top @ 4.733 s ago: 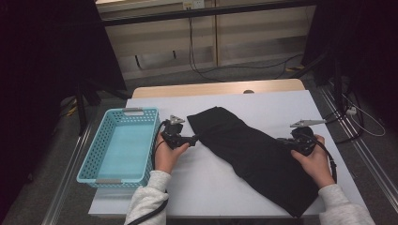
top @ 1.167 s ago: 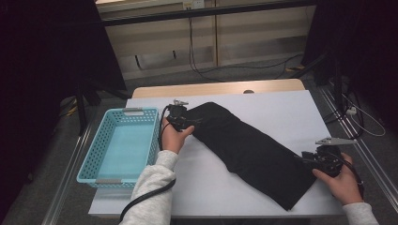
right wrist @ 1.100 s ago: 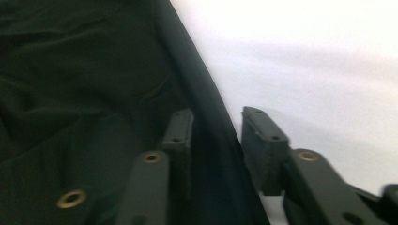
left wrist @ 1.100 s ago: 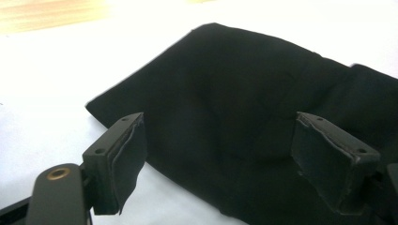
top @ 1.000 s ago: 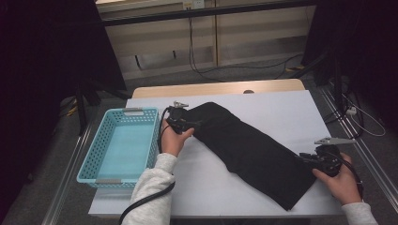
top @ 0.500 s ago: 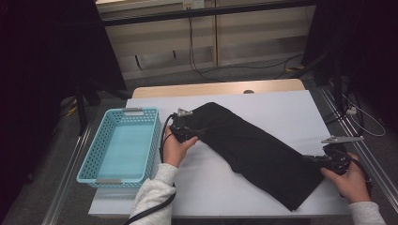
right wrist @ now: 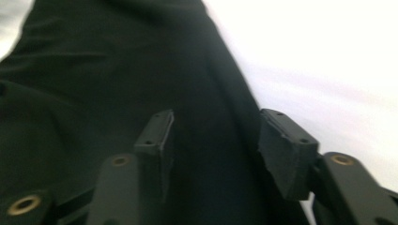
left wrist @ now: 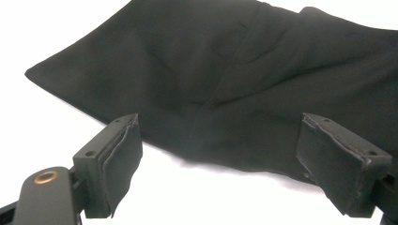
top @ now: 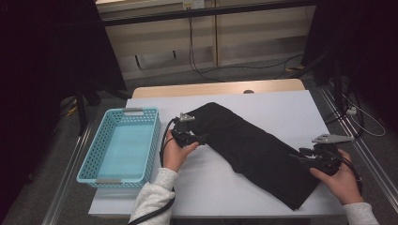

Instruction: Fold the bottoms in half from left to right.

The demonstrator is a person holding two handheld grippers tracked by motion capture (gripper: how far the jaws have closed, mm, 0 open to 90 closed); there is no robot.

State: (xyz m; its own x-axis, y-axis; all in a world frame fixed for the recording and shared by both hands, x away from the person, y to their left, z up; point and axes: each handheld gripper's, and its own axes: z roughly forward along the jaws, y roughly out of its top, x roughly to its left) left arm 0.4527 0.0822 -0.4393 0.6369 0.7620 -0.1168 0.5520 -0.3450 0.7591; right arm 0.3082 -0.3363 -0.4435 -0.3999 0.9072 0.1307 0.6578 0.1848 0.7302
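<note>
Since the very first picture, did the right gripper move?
Yes. The right gripper moved toward the table's near edge, down along the black cloth.

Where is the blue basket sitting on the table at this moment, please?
In the high view, the blue basket stands at the table's left edge, just left of the left gripper, apart from the black cloth lying diagonally across the middle.
</note>
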